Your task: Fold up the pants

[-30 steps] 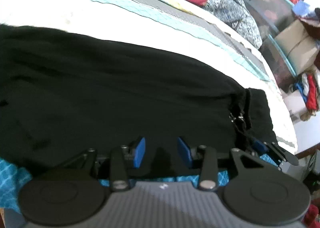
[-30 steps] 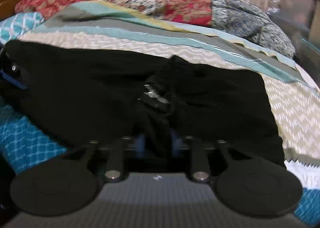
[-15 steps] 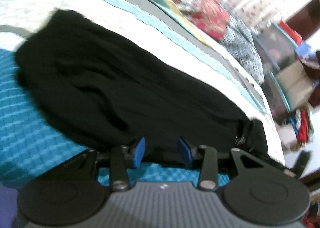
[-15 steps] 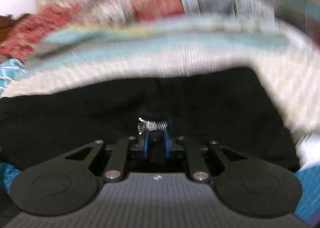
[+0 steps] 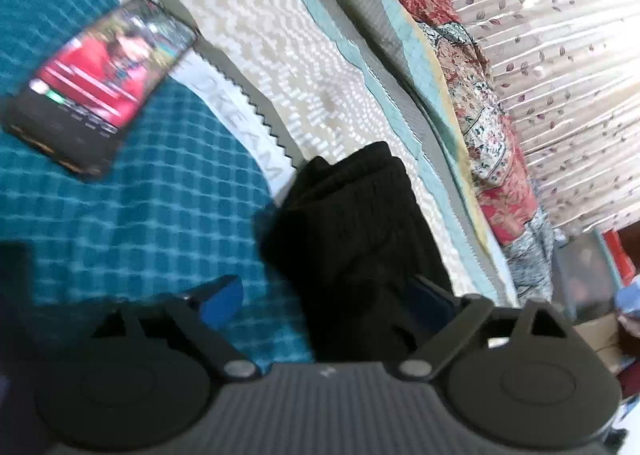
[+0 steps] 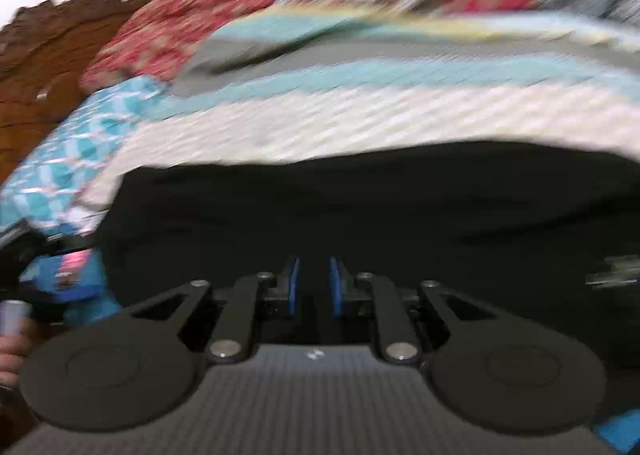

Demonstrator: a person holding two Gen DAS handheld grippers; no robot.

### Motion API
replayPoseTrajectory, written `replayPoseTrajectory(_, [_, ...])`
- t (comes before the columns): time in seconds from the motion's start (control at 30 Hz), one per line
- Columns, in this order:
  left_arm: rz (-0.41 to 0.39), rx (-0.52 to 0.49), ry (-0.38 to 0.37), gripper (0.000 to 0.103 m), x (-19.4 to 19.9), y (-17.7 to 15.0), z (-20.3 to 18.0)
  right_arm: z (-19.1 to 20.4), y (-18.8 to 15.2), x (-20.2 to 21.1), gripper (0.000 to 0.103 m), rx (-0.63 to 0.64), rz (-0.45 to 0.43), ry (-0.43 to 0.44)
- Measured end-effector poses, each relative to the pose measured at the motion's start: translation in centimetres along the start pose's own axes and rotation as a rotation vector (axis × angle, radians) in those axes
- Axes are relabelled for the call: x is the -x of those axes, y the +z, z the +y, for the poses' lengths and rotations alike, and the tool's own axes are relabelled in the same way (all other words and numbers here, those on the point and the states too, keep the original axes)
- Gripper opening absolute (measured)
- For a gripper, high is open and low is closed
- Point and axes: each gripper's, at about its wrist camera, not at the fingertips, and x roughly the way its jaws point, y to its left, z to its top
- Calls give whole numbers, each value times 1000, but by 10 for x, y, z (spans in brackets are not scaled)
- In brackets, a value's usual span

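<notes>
I've got the left gripper [image 5: 326,297] spread wide now, its jaws having just swung apart; the cuffed end of the black fabric pants [image 5: 352,239] lies between the blue pads [image 5: 222,297], with nothing pressing on it. That ribbed black cuff sits on the bedspread, where the teal checked blanket [image 5: 152,223] meets the cream zigzag quilt [image 5: 280,67]. A black smartphone with a lit red screen [image 5: 100,83] lies on the teal blanket, well apart from the cuff.

On my right wrist view everything smears with blur. The right gripper [image 6: 314,287] has its pads close together, a narrow gap showing between them, low over the broad black body of the pants. I can't tell whether any cloth is pinched there. The pants spread across the cream quilt, and red patterned bedding [image 6: 200,15] is piled behind them.
</notes>
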Motion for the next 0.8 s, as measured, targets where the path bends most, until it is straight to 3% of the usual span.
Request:
replayPoseTrajectory(0.07, [3,23,-22,103,-12,2,-3,17,5,-27,19,-51,47,78])
replayPoseTrajectory(0.23, [-22,-4,3,101,-31,2,-16,26,16,-78,19,-222,163,198])
replayPoseTrajectory(0.27, [-31,-22,13,97,-32,0,-19,28,17,-84,18,-230,189,190])
replayPoseTrajectory(0.3, [-39,-48,37,93,-34,-2,-22,32,15,-87,9,-223,220,164])
replayPoseTrajectory(0.33, [-39,-73,60,83,-34,-5,-23,35,14,-89,0,-210,231,146])
replayPoseTrajectory(0.37, [-40,-103,89,70,-36,-8,-26,35,14,-89,0,-197,231,133])
replayPoseTrajectory(0.4, [-46,-132,114,65,-36,-11,-27,35,13,-87,0,-200,233,140])
replayPoseTrajectory(0.53, [-47,-154,129,33,-35,-13,-28,40,11,-84,0,-188,223,140])
replayPoseTrajectory(0.63, [-68,-182,110,26,-24,-16,-43,43,9,-81,0,-170,205,134])
replayPoseTrajectory(0.8, [-157,-517,103,25,-9,-52,-118,28,8,-78,2,-230,196,173])
